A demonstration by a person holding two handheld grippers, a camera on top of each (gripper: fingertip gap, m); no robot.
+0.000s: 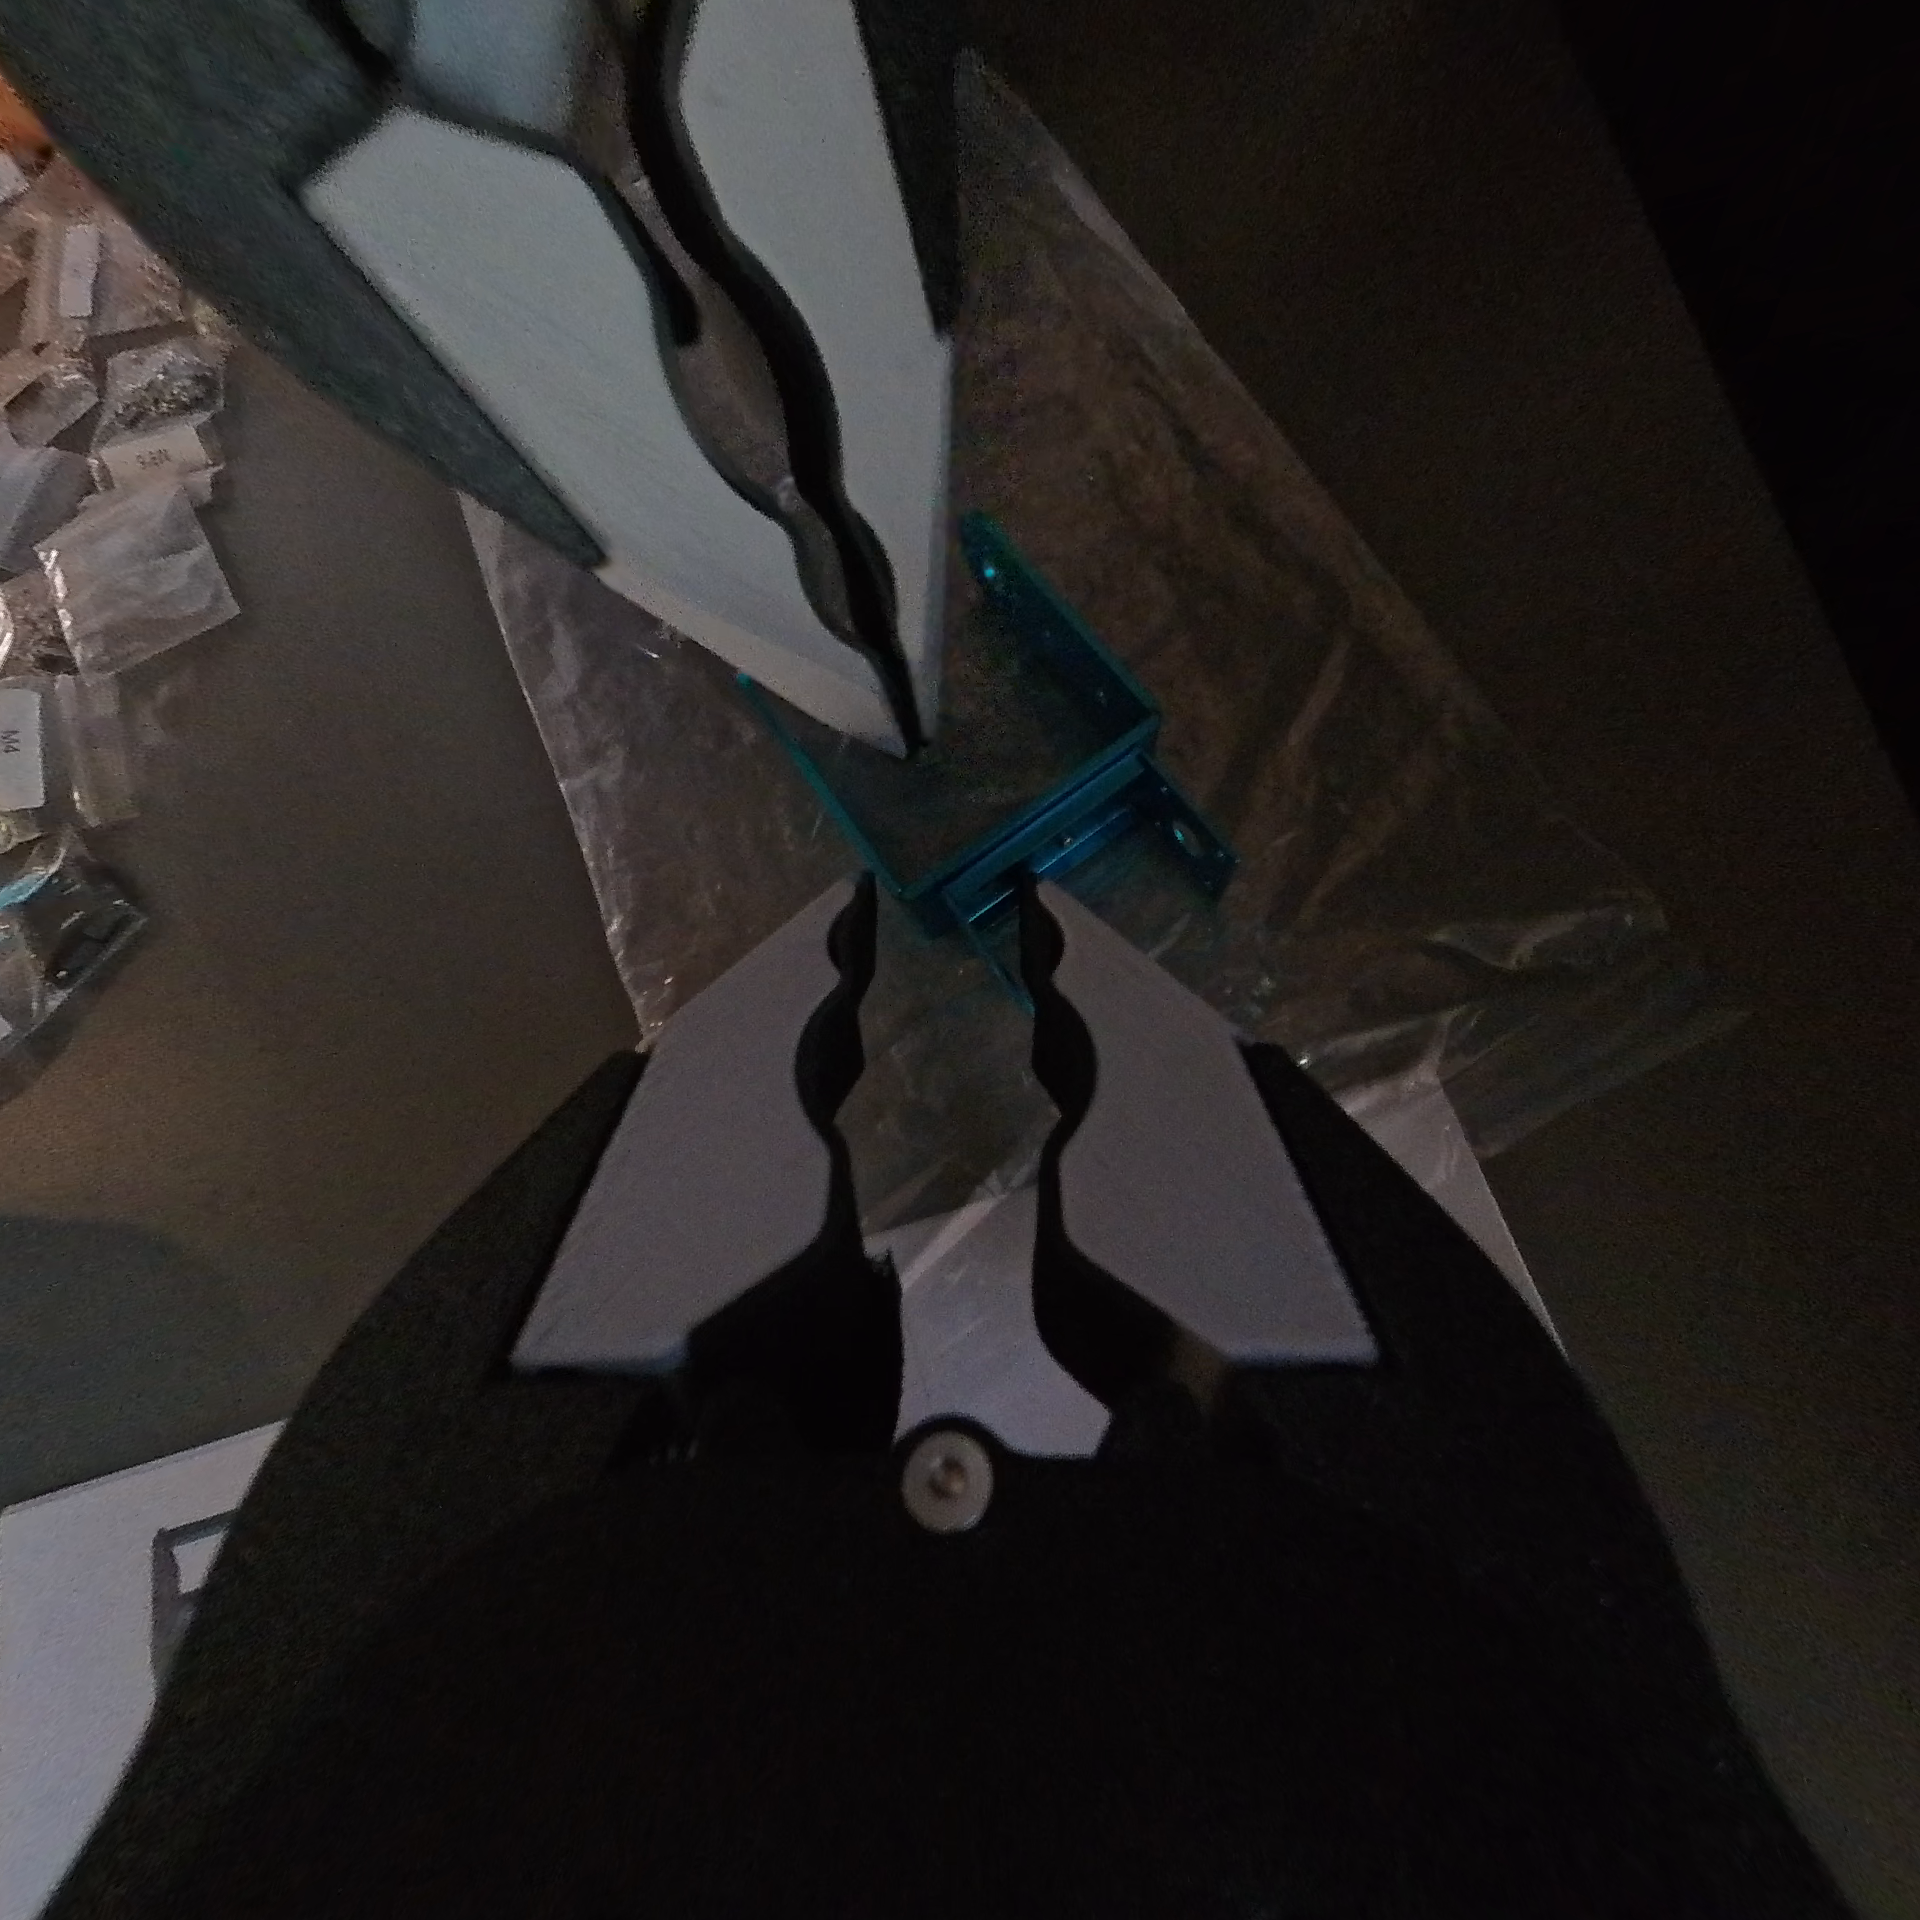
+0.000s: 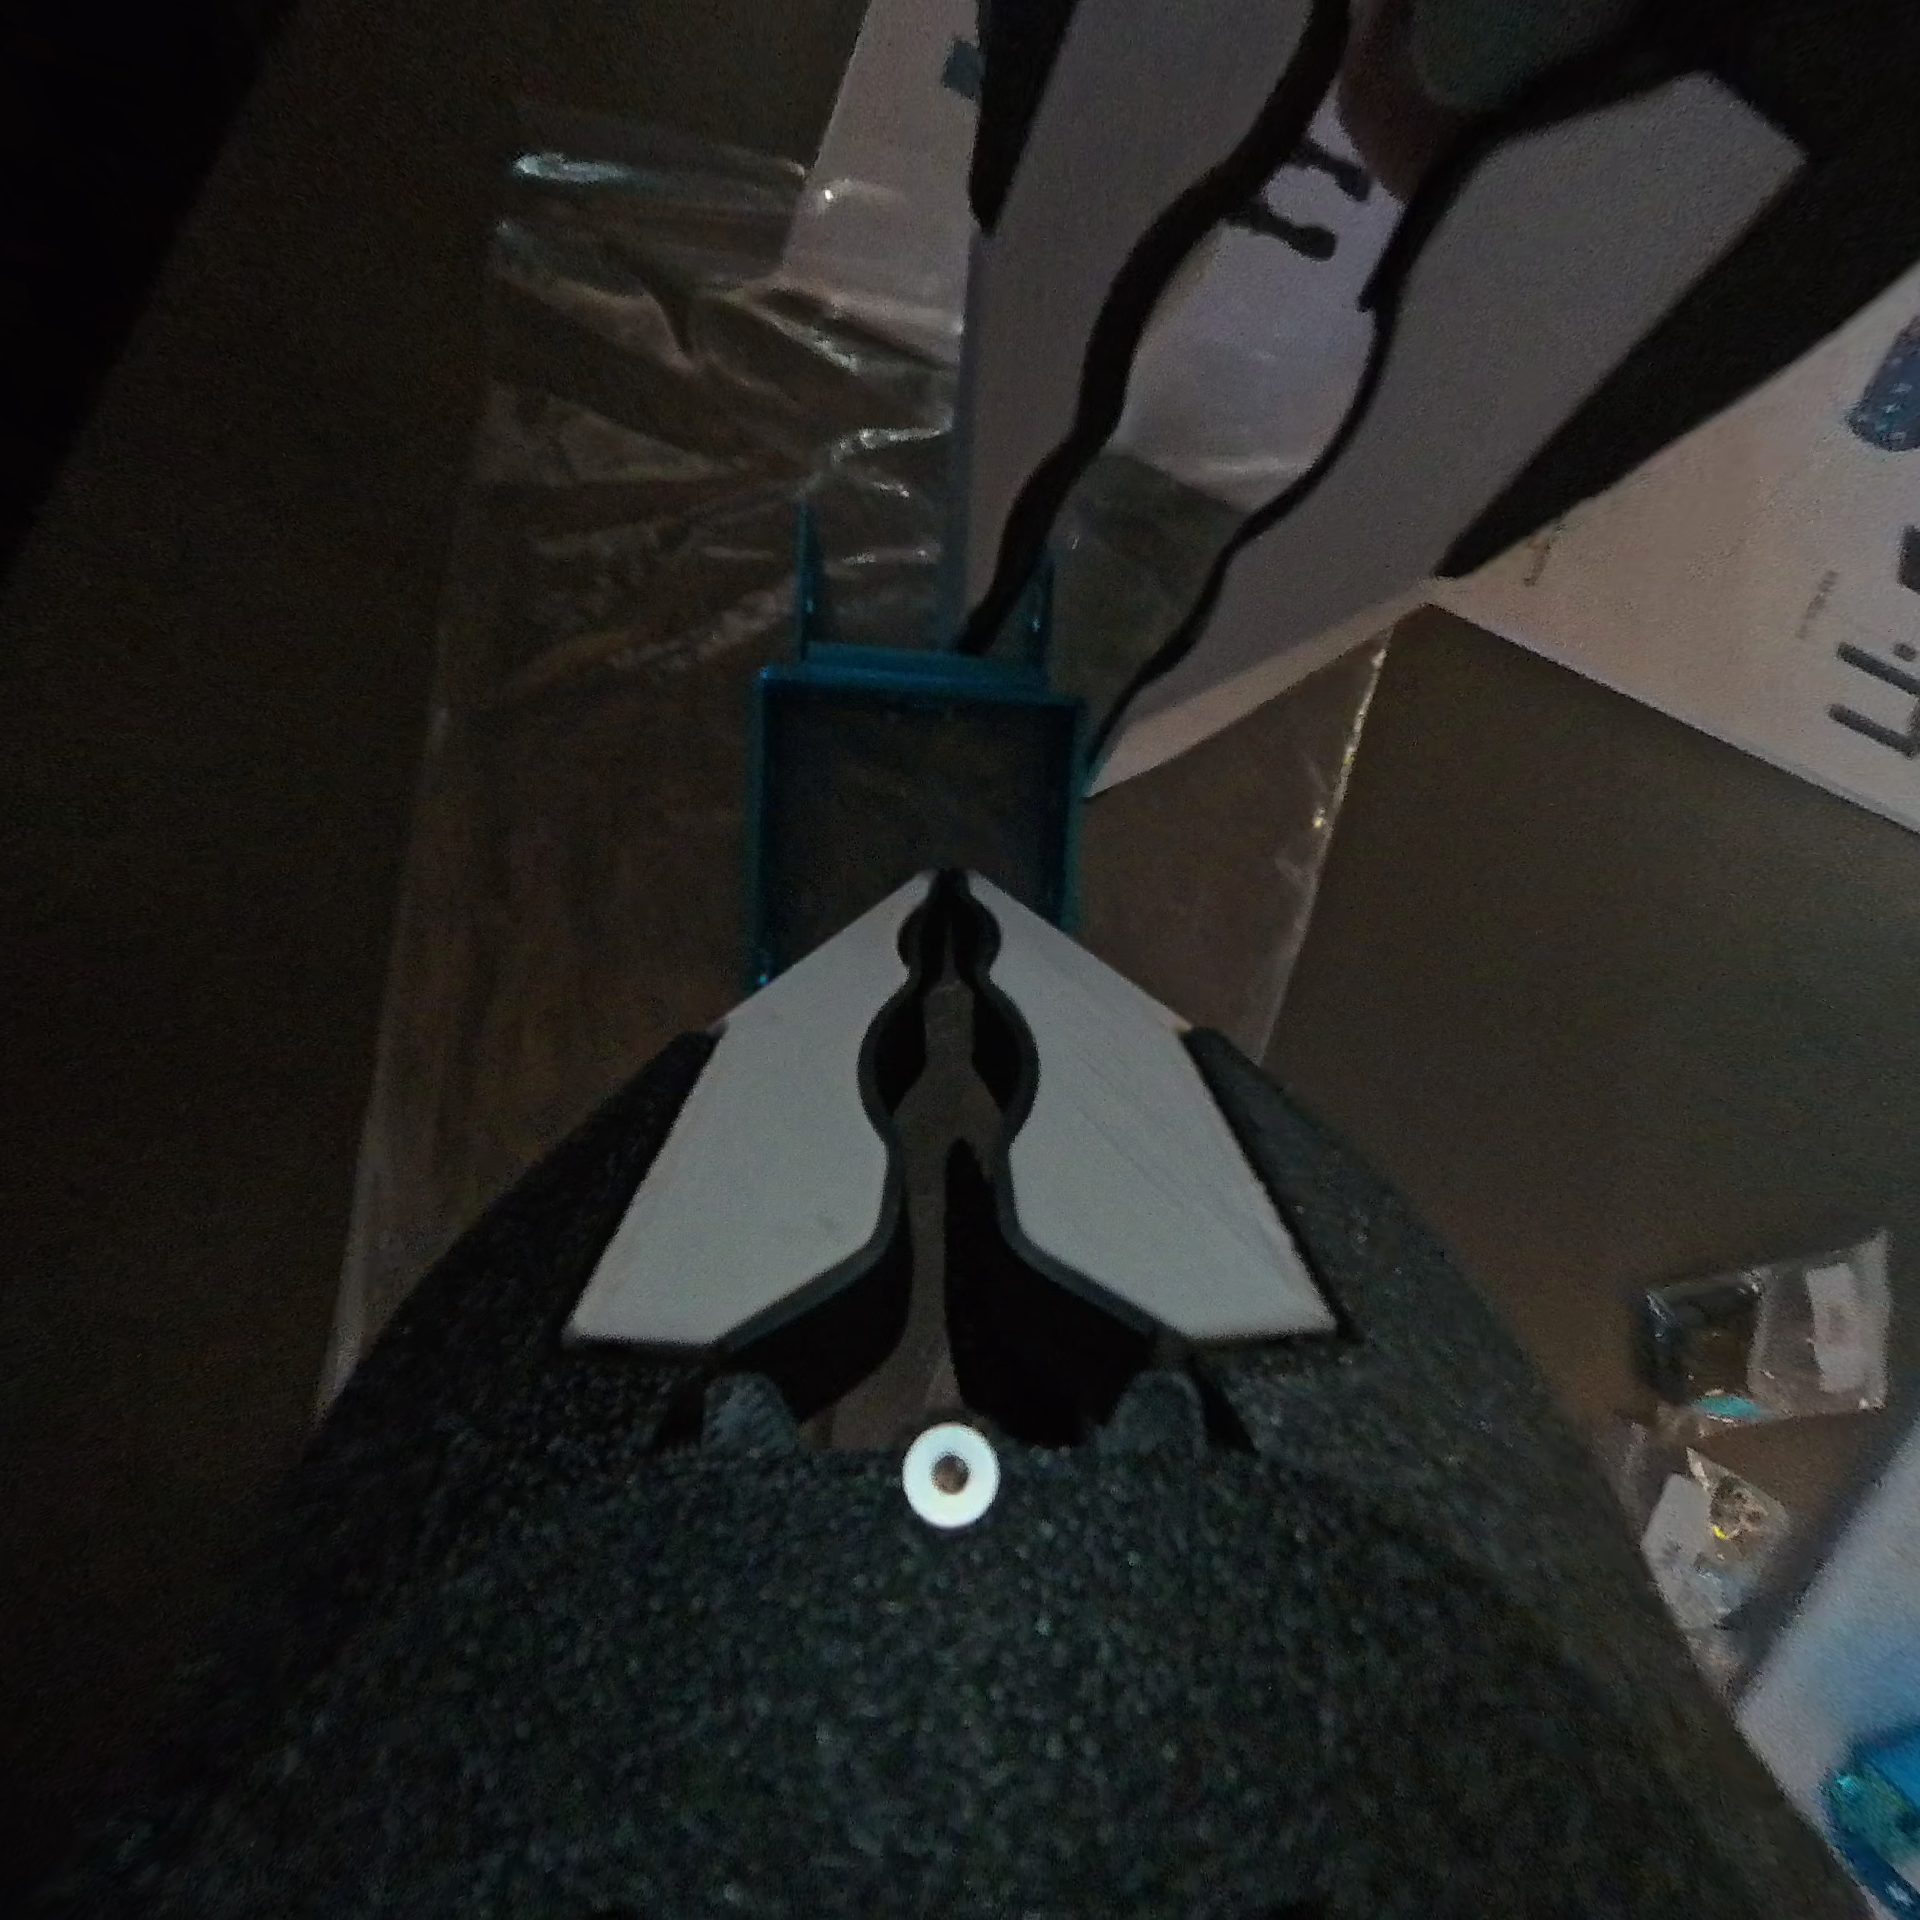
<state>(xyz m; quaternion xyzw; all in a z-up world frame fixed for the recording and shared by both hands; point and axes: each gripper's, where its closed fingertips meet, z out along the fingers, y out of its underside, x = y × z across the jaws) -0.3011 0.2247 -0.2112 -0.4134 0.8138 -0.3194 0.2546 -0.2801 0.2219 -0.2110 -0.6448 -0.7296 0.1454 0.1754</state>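
A blue metal bracket (image 1: 1039, 821) lies on a clear plastic bag (image 1: 1195, 499) on a brown tabletop. My left gripper (image 1: 945, 883) has its fingers apart on either side of the bracket's near corner. I cannot tell whether the pads press on it. My right gripper (image 1: 914, 740) comes in from the top of the left wrist view, shut, with its tips down inside the bracket. In the right wrist view, the right gripper (image 2: 951, 878) is shut over the bracket's (image 2: 914, 686) open middle. The left gripper (image 2: 1039, 691) straddles the bracket's far right corner. The scene is dim.
Several small clear bags of hardware (image 1: 114, 540) lie at the left, and also show in the right wrist view (image 2: 1756, 1351). A white printed box (image 2: 1714, 623) stands behind the bracket. A white sheet (image 1: 94, 1621) lies at the lower left. The bag (image 2: 675, 343) is crinkled. Both grippers' tips are close together, under 4 cm apart.
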